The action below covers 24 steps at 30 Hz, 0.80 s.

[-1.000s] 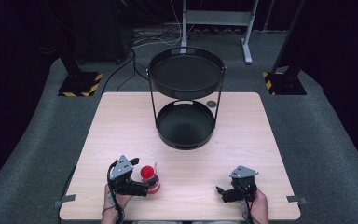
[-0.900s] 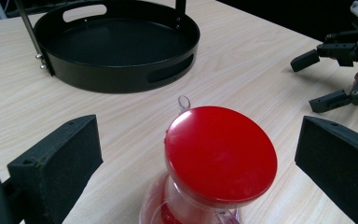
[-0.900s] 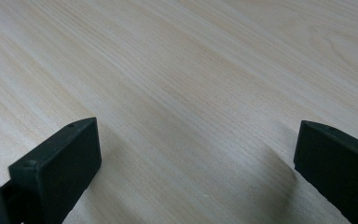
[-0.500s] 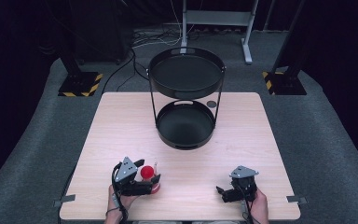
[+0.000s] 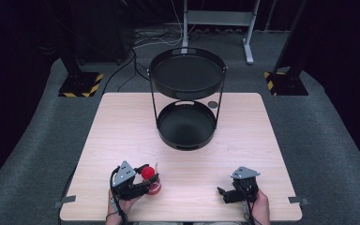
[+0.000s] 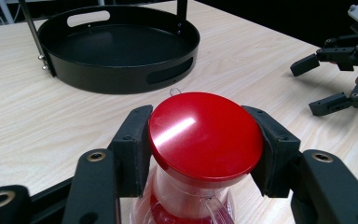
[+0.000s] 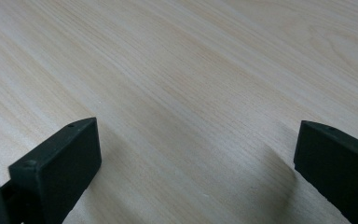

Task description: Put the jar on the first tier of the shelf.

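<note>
**Q:** What does the left gripper point(image 5: 147, 185) hold?

**A:** Its jaws have just been closing and now press from either side on the red lid point(image 6: 205, 135) of a small clear jug point(image 6: 186, 205). In the left gripper view the two black pads touch the rim of the lid, one at each side. The glass below the lid shows red through it, and a thin clear handle lies at the near side.

**Q:** Where is the jug?

**A:** It stands on the wooden table point(image 5: 122, 126) near the front edge, on the person's left side, well apart from the black two-tier tray stand point(image 5: 186, 77) at the middle of the far half. The lower tray point(image 6: 116, 46) of the stand lies beyond the lid in the left gripper view.

**Q:** How does the right gripper point(image 5: 229, 193) stand?

**A:** Its jaws are spread wide with nothing between them. In the right gripper view bare wood shows between the two pads. It rests low over the table near the front edge, on the person's right side, well apart from the jug.
</note>
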Each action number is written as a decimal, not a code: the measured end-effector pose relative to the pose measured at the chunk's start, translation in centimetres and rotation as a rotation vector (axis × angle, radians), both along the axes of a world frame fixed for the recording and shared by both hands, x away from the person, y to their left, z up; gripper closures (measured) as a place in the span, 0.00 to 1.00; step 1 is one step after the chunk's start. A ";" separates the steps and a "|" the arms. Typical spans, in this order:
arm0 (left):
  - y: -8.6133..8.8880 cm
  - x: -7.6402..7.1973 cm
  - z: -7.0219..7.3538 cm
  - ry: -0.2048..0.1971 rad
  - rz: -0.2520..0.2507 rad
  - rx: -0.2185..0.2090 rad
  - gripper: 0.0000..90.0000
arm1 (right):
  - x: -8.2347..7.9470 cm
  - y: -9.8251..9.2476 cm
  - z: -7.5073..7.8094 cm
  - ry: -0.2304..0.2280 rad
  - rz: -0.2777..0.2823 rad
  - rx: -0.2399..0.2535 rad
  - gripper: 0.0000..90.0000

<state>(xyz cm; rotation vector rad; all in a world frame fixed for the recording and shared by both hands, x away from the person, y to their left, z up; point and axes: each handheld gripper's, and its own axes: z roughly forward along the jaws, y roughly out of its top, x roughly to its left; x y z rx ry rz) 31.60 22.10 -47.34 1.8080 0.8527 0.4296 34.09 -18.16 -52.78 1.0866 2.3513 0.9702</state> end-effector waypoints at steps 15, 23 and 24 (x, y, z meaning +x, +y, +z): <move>0.4 0.3 0.6 -0.024 0.018 -0.015 0.53 | 0.0 0.0 0.0 -0.001 0.000 -0.001 0.00; 0.1 0.8 1.3 -0.045 0.014 0.002 0.53 | 0.0 0.0 0.0 -0.001 0.000 0.000 0.00; 0.0 0.8 1.4 -0.048 0.014 0.002 0.53 | 0.0 0.0 0.0 -0.001 0.000 0.000 0.00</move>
